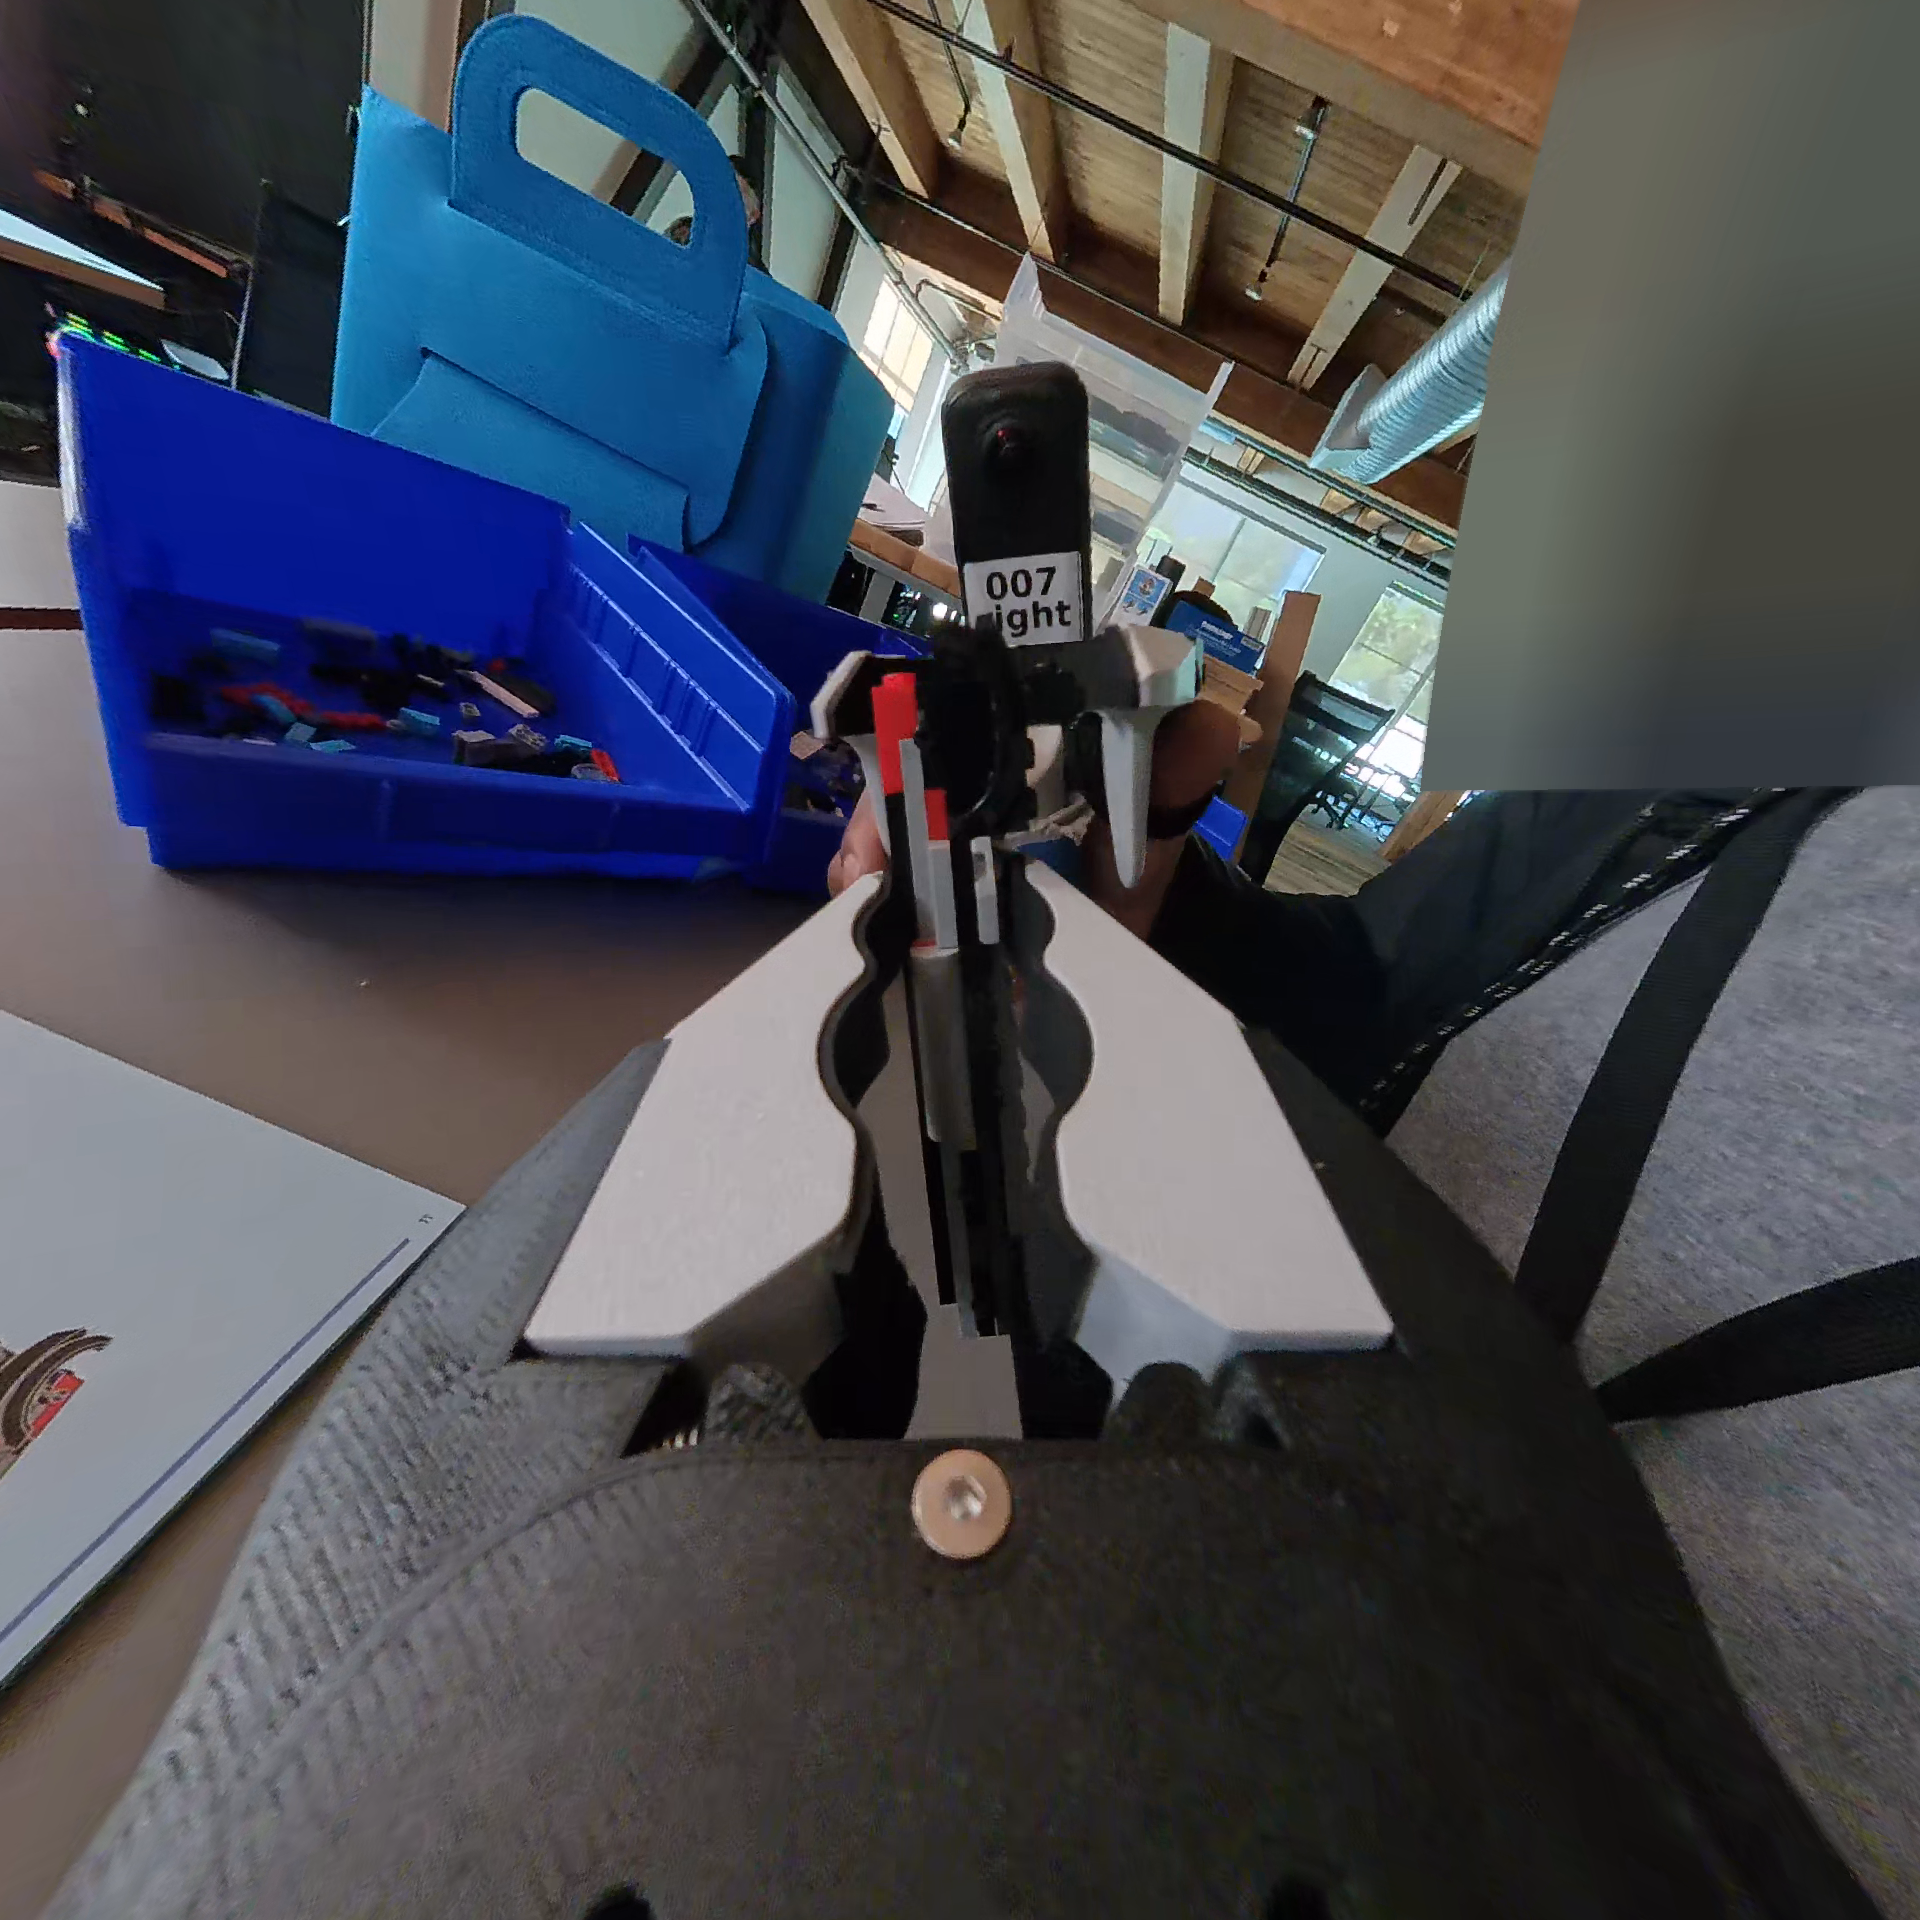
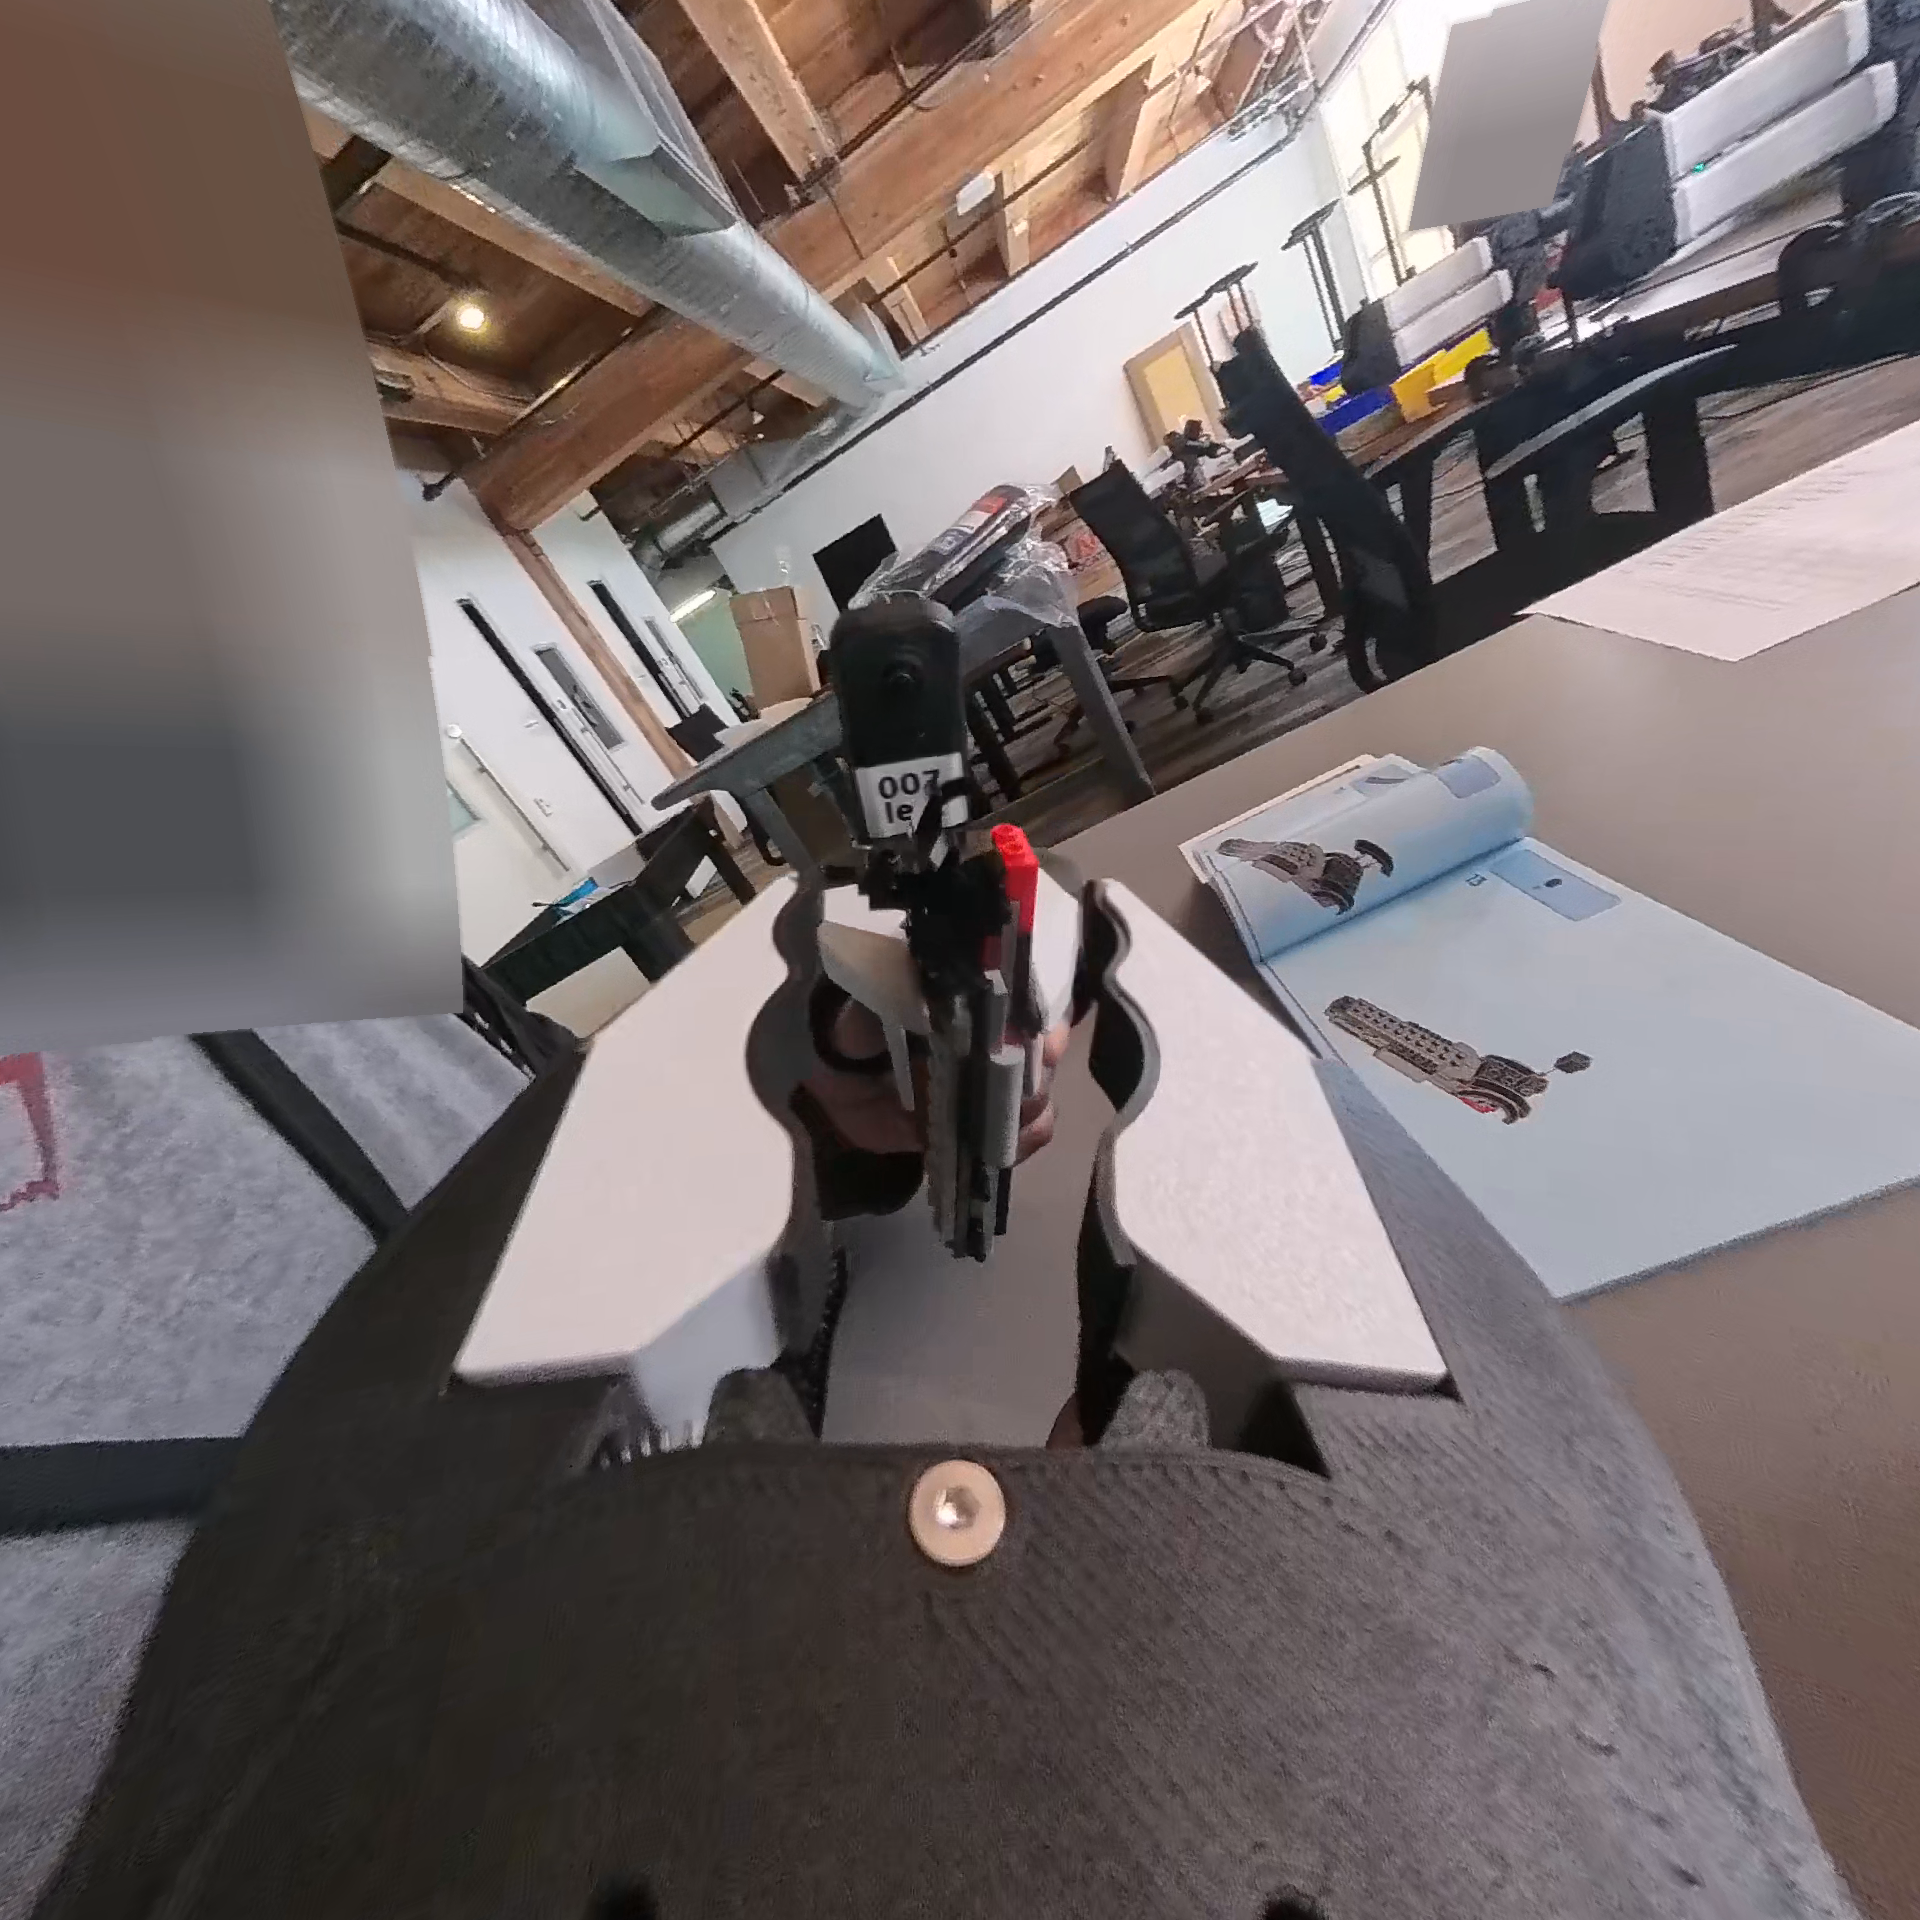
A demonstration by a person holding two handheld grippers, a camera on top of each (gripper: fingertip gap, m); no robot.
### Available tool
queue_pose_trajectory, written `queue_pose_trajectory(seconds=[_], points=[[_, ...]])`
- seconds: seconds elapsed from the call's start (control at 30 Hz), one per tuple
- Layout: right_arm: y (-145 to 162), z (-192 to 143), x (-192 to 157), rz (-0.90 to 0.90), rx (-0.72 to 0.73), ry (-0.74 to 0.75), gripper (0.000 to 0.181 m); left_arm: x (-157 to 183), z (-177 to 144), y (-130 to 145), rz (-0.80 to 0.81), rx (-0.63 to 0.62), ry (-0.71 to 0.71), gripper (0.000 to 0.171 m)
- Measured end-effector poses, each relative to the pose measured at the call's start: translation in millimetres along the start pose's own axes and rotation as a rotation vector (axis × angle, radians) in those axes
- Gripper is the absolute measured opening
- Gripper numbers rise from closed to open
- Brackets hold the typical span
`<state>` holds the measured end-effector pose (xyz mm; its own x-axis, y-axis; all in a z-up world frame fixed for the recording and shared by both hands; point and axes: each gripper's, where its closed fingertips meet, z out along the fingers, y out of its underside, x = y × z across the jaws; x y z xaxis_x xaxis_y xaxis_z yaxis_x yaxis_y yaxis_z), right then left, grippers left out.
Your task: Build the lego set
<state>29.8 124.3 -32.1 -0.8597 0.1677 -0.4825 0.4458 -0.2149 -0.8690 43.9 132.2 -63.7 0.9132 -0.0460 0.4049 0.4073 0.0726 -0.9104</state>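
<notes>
Two blue bins (image 1: 416, 644) of loose bricks (image 1: 384, 686) sit beside the instruction booklet (image 2: 1455, 1039).

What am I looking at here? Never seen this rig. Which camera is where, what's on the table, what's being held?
There is no robot arm: a person holds a two-finger gripper in each hand, and each gripper carries a wide-angle camera looking out along its fingers.

The left wrist view shows the left gripper shut on a partly built lego model of black, grey and red pieces. The right gripper faces it from the far side.

The right wrist view is the opposite angle: the right gripper sits around the same model with wider jaws, and I cannot tell whether it grips.

On the brown table are a blue bin of loose pieces, a blue felt bag behind it, and an open instruction booklet.
</notes>
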Motion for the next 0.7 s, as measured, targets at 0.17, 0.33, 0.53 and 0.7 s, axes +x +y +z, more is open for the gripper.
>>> queue_pose_trajectory(seconds=[0.17,0.33,0.53,0.7], points=[[4.5,2.3,-3.6,-0.025,-0.04,-0.012,0.052,2.3,0.6,1.5,0.012,-0.007,0.016,0.019],[3.7,1.8,-4.7,-0.036,-0.048,-0.02,0.049,6.8,0.8,3.0,0.032,-0.016,0.039,0.019],[6.0,2.6,-6.9,-0.047,-0.066,-0.032,0.046,8.6,1.4,4.5,0.036,-0.02,0.054,0.019],[6.9,2.3,-10.6,-0.067,-0.07,-0.046,0.038,10.2,1.9,6.1,0.047,-0.026,0.067,0.019]])
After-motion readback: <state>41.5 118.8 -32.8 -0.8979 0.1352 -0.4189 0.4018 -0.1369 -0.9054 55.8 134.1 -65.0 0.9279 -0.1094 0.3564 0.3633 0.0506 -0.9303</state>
